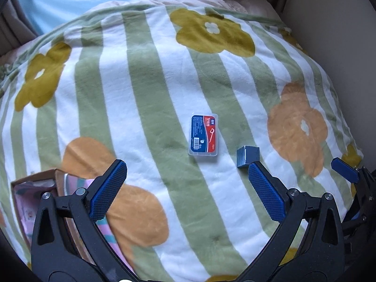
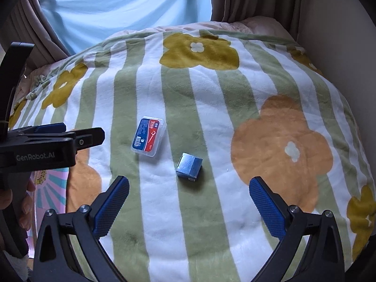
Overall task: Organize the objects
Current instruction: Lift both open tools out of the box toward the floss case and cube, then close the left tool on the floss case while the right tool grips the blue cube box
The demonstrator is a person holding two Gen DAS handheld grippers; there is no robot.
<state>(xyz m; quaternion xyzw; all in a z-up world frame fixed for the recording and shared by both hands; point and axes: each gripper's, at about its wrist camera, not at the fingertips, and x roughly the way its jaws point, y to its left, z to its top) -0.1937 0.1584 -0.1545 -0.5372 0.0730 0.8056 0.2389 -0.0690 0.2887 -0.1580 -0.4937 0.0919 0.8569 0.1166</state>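
- Clear plastic floss-pick case with a red-and-blue label and small blue-grey cardboard box lie mid-frame on the striped floral blanket, unsorted.
- Open patterned cardboard box, lower left, probably awaits them.
- Left tongs and right tongs gape, empty.

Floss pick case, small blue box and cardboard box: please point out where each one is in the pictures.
floss pick case (image 2: 148, 137), right wrist view, on the middle of its red and blue label.
small blue box (image 2: 189, 166), right wrist view, on its top face.
cardboard box (image 1: 35, 176), left wrist view, on its far rim.
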